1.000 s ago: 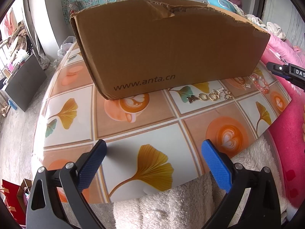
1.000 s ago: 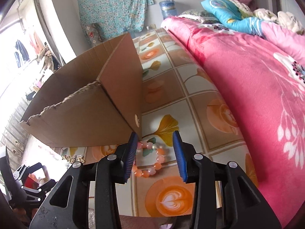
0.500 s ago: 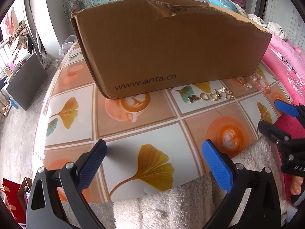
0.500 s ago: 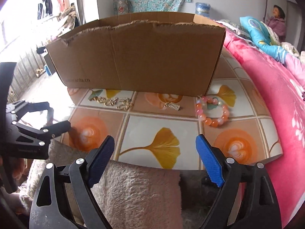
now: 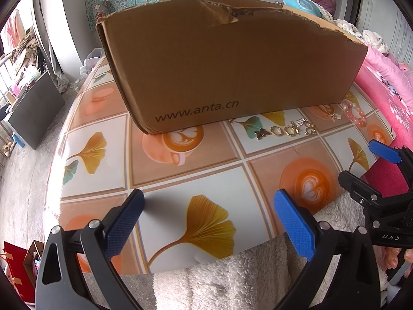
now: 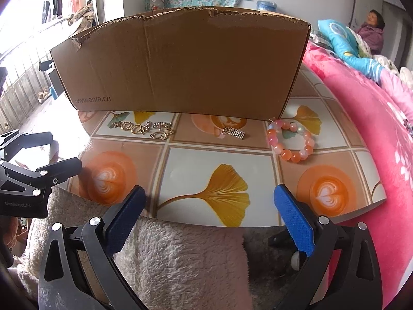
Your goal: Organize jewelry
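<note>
Jewelry: peach-pink bead bracelet point(image 6: 291, 140), gold charms point(image 6: 144, 128); both tools point(image 6: 206, 213) point(image 5: 207, 221) wide, empty.

The cardboard box point(image 6: 180, 64) is brown, dull paper with a rough torn top. In front of the box, the tabletop point(image 6: 219, 160) is smooth and shiny. The gold charms point(image 6: 147, 129) look like shiny metal. The bead bracelet point(image 6: 291, 139) is glossy. A fluffy cloth point(image 6: 180, 258) looks soft.

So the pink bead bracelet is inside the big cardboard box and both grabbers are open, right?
Not quite. The pink bead bracelet is not inside the cardboard box; it lies on the table just in front of the box's right corner, as the right wrist view shows. The left gripper and right gripper are both open.
</note>
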Demonstrator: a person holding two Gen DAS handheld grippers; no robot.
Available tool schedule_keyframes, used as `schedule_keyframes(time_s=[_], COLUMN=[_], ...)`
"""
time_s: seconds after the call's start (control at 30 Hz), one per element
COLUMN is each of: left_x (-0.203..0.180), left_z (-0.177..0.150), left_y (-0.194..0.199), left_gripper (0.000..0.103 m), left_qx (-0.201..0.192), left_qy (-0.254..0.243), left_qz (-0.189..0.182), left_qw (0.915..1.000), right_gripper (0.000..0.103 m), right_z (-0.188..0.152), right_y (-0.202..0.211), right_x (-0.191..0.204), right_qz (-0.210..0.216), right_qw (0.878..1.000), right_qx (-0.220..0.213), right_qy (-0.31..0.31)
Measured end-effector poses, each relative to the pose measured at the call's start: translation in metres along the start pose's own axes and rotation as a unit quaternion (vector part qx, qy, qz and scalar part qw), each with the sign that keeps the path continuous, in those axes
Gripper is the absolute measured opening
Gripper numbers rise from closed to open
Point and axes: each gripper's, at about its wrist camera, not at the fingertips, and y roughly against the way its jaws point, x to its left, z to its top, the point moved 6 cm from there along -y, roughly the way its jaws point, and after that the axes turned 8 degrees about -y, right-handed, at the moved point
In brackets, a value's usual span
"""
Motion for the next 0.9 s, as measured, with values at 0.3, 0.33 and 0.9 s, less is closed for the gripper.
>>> schedule_keyframes(time_s=[0.3, 0.33, 0.9], left_x=[0.0, 0.0, 0.0], left_z=[-0.002, -0.002, -0.002], left_y=[0.001, 0.001, 0.001], left_gripper=[0.099, 0.099, 0.099], left_qx=[-0.003, -0.003, -0.003], left_qy=[-0.002, -0.002, -0.001], left_qz=[0.0, 0.0, 0.0], left_qw=[1.0, 1.0, 1.0], right_gripper=[0.095, 0.095, 0.095], right_z=[0.002, 0.002, 0.014], right_y=[0.0, 0.0, -0.009], right_x=[0.003, 0.002, -0.001], right_qz=[0.001, 0.0, -0.006], right_qw=[1.0, 1.0, 1.0], right_qx=[0.006, 0.008, 0.024], right_qy=[-0.002, -0.002, -0.016])
